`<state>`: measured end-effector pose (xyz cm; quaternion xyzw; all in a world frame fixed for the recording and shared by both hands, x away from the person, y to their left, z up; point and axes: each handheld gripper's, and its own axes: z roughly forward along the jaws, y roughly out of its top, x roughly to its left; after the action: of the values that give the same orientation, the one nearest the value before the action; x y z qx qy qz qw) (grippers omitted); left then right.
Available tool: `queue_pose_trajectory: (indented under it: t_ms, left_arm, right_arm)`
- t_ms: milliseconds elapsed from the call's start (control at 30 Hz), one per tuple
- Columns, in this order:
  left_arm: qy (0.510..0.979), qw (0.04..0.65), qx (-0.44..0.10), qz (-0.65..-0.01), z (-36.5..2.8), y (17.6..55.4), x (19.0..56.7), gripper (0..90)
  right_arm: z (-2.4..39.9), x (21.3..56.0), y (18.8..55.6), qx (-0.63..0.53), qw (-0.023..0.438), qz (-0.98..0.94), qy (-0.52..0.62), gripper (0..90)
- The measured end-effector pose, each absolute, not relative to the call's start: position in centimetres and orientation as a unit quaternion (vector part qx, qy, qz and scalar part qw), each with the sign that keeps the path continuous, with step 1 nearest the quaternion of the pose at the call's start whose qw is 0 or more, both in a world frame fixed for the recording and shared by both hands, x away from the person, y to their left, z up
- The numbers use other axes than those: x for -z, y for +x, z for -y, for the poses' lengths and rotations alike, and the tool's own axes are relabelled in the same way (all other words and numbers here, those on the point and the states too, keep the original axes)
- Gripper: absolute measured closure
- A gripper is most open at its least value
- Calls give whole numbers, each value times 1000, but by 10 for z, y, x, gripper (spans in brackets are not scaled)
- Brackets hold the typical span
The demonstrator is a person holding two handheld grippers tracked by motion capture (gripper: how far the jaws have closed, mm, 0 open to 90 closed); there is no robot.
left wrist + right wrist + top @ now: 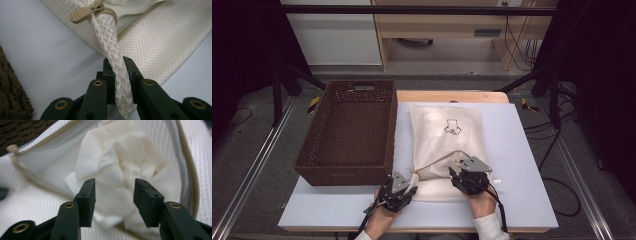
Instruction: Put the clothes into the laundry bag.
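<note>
A cream mesh laundry bag (pixel 447 125) with a small printed figure lies on the pale table (pixel 522 165), its near end unzipped. My left gripper (pixel 408 184) is at the bag's near left corner, shut on a bunched strip of its mesh (pixel 110 37) just below the tan zipper pull (pixel 82 15). My right gripper (pixel 458 174) hovers over the bag's open mouth. Its jaws (pixel 115 190) stand open above crumpled white cloth (pixel 120 157) inside the bag, with nothing pressed between the pads. The zipper edge (pixel 188 175) curves around the opening.
A large dark brown wicker basket (pixel 393 125) stands left of the bag, close to my left gripper, and its weave (pixel 10 95) lies just beside that gripper. Bare table surface lies to the right of the bag and along the front edge.
</note>
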<state>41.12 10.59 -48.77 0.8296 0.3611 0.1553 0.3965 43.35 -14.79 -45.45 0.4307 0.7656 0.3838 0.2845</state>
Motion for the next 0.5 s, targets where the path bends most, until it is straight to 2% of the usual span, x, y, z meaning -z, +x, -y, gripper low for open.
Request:
queue_pose_trajectory:
  t_ms: [133,233,300,500]
  left_arm:
    - [830,396,-156,-361,-106,411,488,807]
    - [830,397,-155,-361,-106,411,488,807]
    - [829,397,-154,-362,-106,412,488,807]
    - [830,397,-154,-362,-106,411,488,808]
  right_arm:
    - [149,465,429,-347,265,-787,436,649]
    - [147,477,437,-324,242,-795,453,754]
    - [145,478,443,-325,245,-787,463,846]
    - [131,482,468,-310,278,-777,472,888]
